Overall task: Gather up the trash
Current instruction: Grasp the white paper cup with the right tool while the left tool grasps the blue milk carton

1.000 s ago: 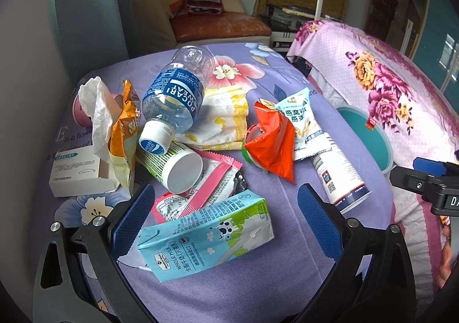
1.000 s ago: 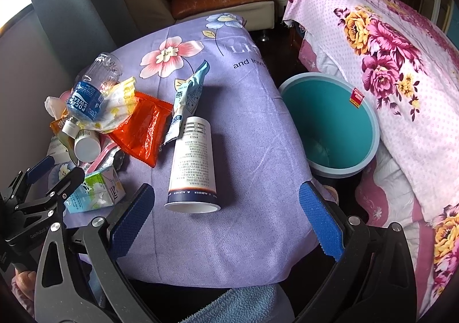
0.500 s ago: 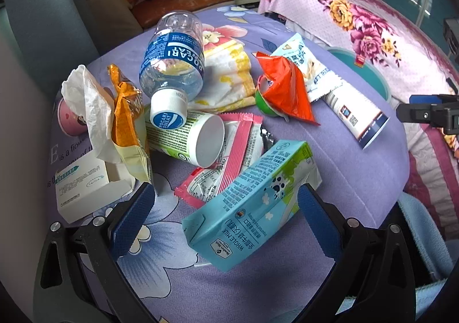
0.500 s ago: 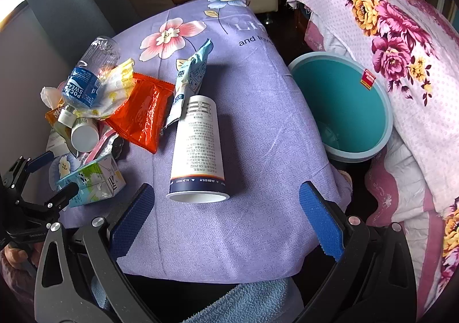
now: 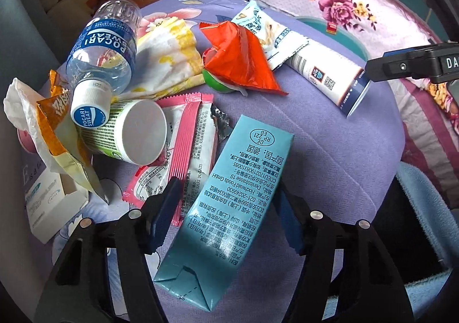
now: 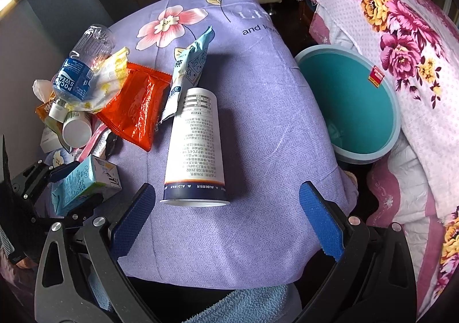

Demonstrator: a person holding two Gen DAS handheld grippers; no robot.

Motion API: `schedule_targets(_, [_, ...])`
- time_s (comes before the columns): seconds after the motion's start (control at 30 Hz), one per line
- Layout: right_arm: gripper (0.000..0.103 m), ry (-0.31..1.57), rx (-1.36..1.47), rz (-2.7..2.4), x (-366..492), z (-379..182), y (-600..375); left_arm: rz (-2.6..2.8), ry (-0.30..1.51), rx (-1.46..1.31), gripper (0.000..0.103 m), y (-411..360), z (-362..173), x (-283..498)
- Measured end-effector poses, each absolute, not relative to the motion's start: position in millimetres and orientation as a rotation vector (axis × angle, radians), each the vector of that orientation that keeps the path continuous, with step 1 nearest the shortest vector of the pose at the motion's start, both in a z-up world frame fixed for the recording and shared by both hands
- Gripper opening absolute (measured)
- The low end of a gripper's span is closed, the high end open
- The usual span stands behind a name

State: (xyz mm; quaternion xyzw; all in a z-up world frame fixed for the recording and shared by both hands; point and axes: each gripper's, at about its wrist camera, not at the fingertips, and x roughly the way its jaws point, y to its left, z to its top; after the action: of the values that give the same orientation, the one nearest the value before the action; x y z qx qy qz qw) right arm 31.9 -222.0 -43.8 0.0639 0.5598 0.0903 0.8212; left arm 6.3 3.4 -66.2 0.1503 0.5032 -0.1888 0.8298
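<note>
A purple floral cloth (image 6: pixel 258 128) covers the table beside pink flowered bedding (image 6: pixel 401 36).

Purple floral cloth (image 6: pixel 258 128) carries white cup (image 6: pixel 198 145), wrappers, bottle (image 6: pixel 77 73).

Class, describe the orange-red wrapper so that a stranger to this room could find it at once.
Start at the purple flowered cloth covering the table, then look to the litter heaped along its left side. The orange-red wrapper lies flat between the clear water bottle and the tall white cup; it alone is glossy, bright orange-red.

Left gripper (image 5: pixel 226 208) tilted steeply down, fingers closing. Right gripper (image 6: pixel 226 217) tilted steeply down, fingers spread wide.
</note>
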Motion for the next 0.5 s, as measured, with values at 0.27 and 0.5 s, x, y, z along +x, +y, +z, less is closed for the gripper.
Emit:
schedule_targets(0.27, [0.068,1.265,0.208,0.299,67.3,-57.2,-209.1,-0.484,1.152,0.165,0.055,2.8,-70.2,12.1])
schedule_targets(0.5, [0.048,1.303,0.215,0.328,66.0,-78.7,-199.2,-0.486,1.192,0.166,0.055,-11.3,-78.8,14.2])
